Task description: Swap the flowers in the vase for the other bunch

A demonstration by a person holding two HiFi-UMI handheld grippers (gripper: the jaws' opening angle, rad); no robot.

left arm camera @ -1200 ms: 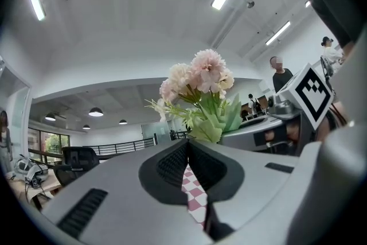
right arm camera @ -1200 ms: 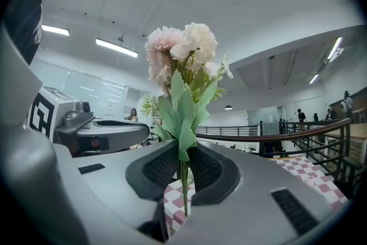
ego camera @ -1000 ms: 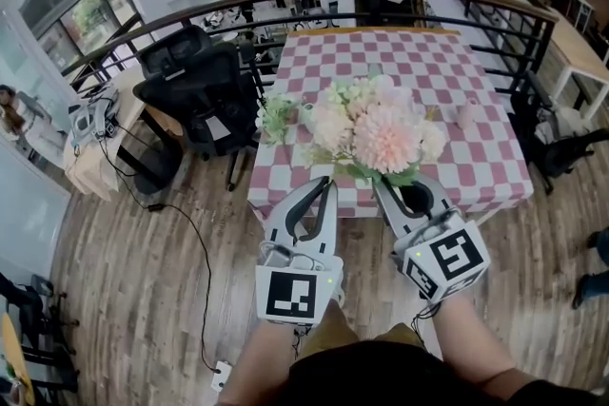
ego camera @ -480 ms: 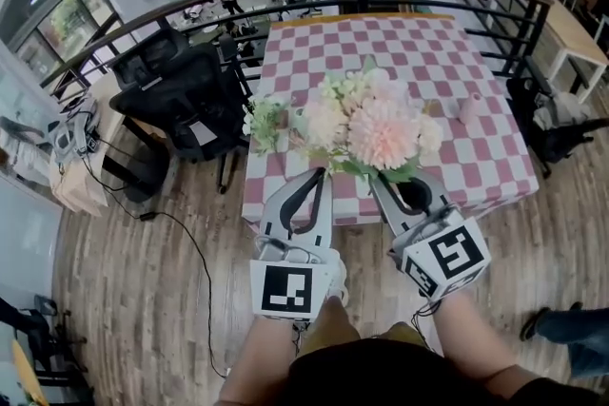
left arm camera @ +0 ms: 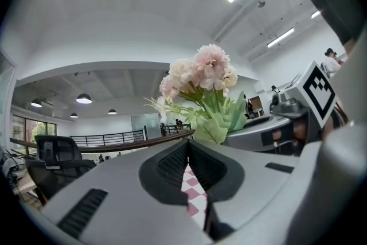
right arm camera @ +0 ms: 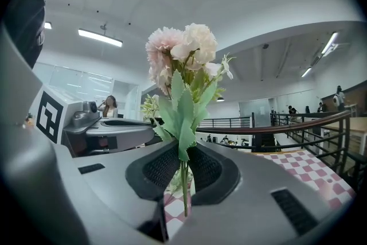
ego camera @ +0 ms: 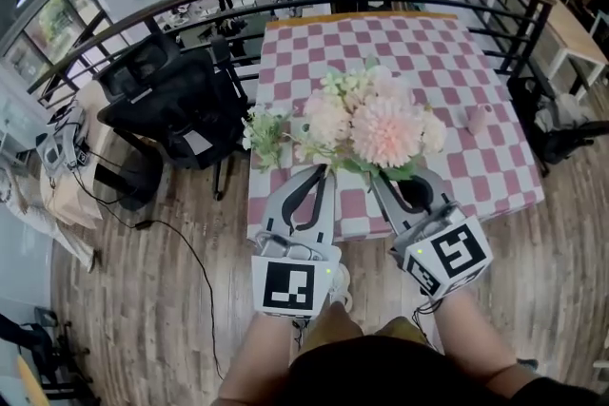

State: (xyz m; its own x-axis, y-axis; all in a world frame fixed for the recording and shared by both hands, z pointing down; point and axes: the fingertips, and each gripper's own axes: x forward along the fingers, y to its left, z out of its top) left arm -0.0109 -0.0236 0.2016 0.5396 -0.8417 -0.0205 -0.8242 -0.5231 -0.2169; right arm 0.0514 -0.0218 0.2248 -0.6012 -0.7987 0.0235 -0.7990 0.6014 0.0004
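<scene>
The pink-and-cream bunch [ego camera: 379, 126] is being held up off the table in the head view, its blooms showing over the near part of the checked table [ego camera: 428, 52]. The right gripper [ego camera: 379, 178] is gripping it from below, and the left gripper [ego camera: 322, 172] is hanging just beside it with its tips meeting and nothing in them. A smaller white-and-green bunch [ego camera: 261, 126] is sitting at the table's near left edge; whether it is standing in a vase I cannot tell. A small pink object [ego camera: 479, 119] is resting near the right edge, too small to name. A black office chair [ego camera: 162, 100] is standing to the left of the table.

In the left gripper view the jaws are pressing together along a thin seam, with only checked cloth showing below them. The bunch [left arm camera: 200, 74] is rising to the right of them, apart from them.

In the right gripper view the ribbed pads [right arm camera: 163, 166] are clamping the green stem [right arm camera: 184, 189], and the leaves and blooms are standing upright above them.

Judging from this, the swap is partway: one bunch is in the grip and clear of any vase, but it is not clear whether it is the outgoing or the incoming one. The other bunch is not yet being handled, so setting flowers into the vase seems to be what is left.
</scene>
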